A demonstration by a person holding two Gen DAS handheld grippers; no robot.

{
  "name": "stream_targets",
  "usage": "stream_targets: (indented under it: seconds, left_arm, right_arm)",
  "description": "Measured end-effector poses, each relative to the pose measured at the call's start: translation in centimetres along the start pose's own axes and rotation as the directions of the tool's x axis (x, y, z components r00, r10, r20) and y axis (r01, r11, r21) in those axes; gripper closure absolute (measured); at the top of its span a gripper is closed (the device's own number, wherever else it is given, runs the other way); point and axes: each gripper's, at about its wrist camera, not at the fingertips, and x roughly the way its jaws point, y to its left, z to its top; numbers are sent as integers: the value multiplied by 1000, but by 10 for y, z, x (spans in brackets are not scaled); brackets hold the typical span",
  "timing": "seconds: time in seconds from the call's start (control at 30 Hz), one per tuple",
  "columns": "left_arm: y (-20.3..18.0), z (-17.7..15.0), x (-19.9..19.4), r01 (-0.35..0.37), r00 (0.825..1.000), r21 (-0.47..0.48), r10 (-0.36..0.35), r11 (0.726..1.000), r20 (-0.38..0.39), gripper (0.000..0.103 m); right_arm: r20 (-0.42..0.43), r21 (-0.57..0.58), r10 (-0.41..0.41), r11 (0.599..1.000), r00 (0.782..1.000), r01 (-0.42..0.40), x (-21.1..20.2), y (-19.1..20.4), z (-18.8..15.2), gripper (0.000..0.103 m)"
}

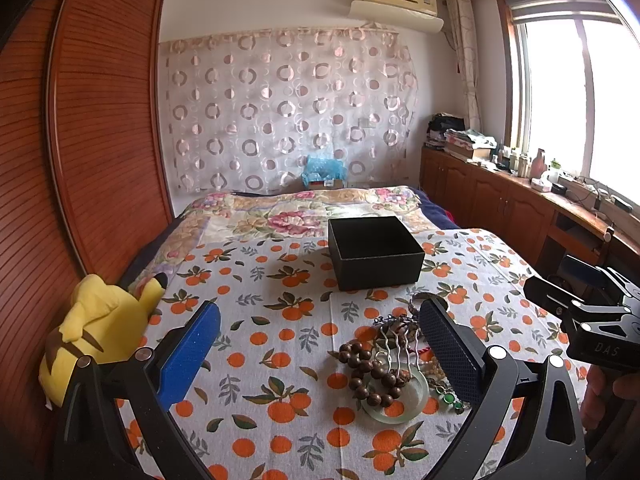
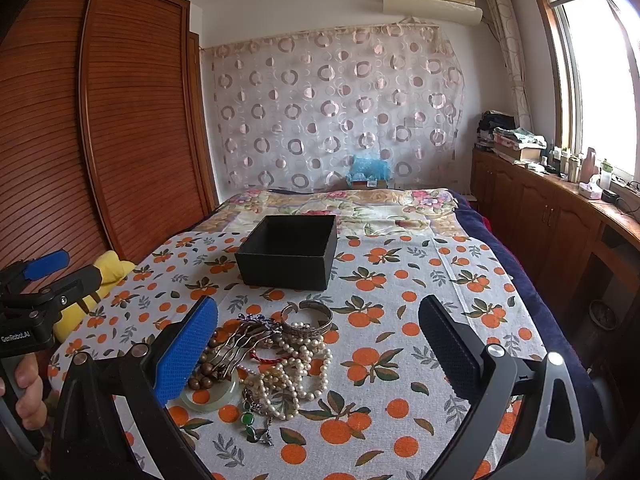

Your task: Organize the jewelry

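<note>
left claw [image 1: 320,340]: wide open, holding nothing, above the cloth just left of the pile
right claw [image 2: 318,340]: wide open, holding nothing, over the pile
jewelry pile [image 2: 264,364]: heaped on the orange-print cloth [image 2: 400,280] on the bed, near side of the black box [image 2: 288,254]
box: open, looks empty
snag risk: pearl strands [image 2: 296,372], wooden beads [image 1: 372,372], hair comb [image 2: 240,344] look interlocked; lifting one likely drags the others
slip risk: jade bangle [image 1: 400,408] smooth, half buried
drop risk: dangling strands may catch the box rim

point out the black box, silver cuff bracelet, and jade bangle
black box [image 2: 286,268]: right wrist view, on its front wall.
silver cuff bracelet [image 2: 316,326]: right wrist view, on the front of its band.
jade bangle [image 1: 416,402]: left wrist view, on the right side of its ring.
</note>
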Motion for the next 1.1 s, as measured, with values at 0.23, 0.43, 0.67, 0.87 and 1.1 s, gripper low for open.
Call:
stream_targets:
  seconds: [0.23, 0.43, 0.67, 0.87, 1.1]
  left_arm:
    - [0, -1, 0, -1, 1000, 0, 1, 1000, 3, 6]
    - [1, -2, 0, -1, 1000, 3, 1, 1000, 4, 6]
    - [1, -2, -1, -1, 1000, 4, 1, 1000, 6, 6]
    - [1, -3, -1, -1, 1000, 4, 1, 1000, 6, 6]
    - [0, -3, -1, -2, 1000, 5, 2, 1000, 6, 6]
  right_arm:
    - [0, 1, 1, 1000, 1000, -1, -1, 0, 0, 2]
    - [0, 2, 1, 1000, 1000, -1, -1, 0, 1, 2]
    - [1, 2, 2, 1000, 1000, -2, -2, 0, 1, 2]
    - [2, 3, 2, 1000, 1000, -2, -2, 0, 1, 2]
    - [2, 4, 3, 1000, 1000, -3, -3, 0, 1, 2]
